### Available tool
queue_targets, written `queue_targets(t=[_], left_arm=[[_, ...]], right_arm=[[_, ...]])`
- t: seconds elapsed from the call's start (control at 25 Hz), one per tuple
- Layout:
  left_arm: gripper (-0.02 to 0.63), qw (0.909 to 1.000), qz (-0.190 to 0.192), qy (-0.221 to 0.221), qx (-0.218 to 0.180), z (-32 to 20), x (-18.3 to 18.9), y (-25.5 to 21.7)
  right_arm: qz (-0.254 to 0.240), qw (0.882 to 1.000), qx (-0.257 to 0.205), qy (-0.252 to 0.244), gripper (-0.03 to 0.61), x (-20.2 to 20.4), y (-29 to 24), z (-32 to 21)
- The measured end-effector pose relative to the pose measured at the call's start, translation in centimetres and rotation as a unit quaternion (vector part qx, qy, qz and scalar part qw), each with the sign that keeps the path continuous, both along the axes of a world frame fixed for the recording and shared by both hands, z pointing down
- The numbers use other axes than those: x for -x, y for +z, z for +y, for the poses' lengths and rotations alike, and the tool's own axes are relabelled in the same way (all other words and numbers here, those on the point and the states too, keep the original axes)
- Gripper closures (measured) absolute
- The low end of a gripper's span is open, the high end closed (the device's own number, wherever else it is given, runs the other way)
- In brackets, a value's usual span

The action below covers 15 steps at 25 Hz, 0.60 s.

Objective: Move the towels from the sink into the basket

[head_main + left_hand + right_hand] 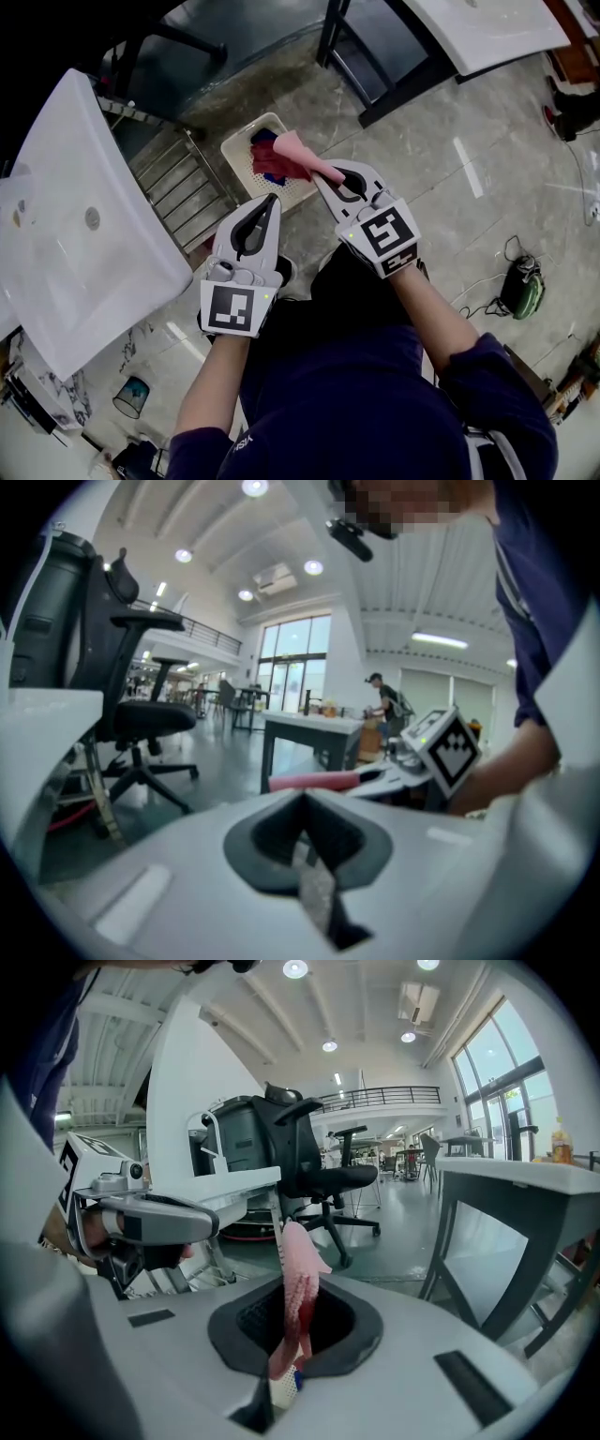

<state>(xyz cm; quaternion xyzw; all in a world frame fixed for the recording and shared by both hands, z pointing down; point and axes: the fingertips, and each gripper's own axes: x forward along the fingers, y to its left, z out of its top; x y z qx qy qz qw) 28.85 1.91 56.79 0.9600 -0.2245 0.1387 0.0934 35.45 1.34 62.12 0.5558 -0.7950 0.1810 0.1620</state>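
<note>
My right gripper (323, 178) is shut on a pink towel (298, 150), which hangs over the cream basket (241, 142) on the floor. Dark red and blue towels (272, 161) lie inside that basket. In the right gripper view the pink towel (300, 1265) stands up from between the shut jaws (291, 1326). My left gripper (272, 200) is beside it on the left, shut and holding nothing, and its own view shows its jaws (305, 832) closed. The white sink (84, 169) lies to the left, and I see no towel in its basin.
A metal rack (178, 183) stands between the sink and the basket. Dark table legs (375, 66) and a second white basin (487, 28) lie beyond. A green device with a cable (523, 286) rests on the floor at the right. An office chair (319, 1171) stands ahead.
</note>
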Motion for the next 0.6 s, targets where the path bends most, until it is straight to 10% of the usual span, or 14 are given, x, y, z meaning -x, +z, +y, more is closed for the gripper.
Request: queue_targets(t=[0.6], left_arm=[[0.611,0.9998,0.000,-0.020,0.005,-1.4,1.0,10.1]], right_arm=[[0.000,1.000,0.002,-0.015,0.561,1.0,9.9,-1.6]])
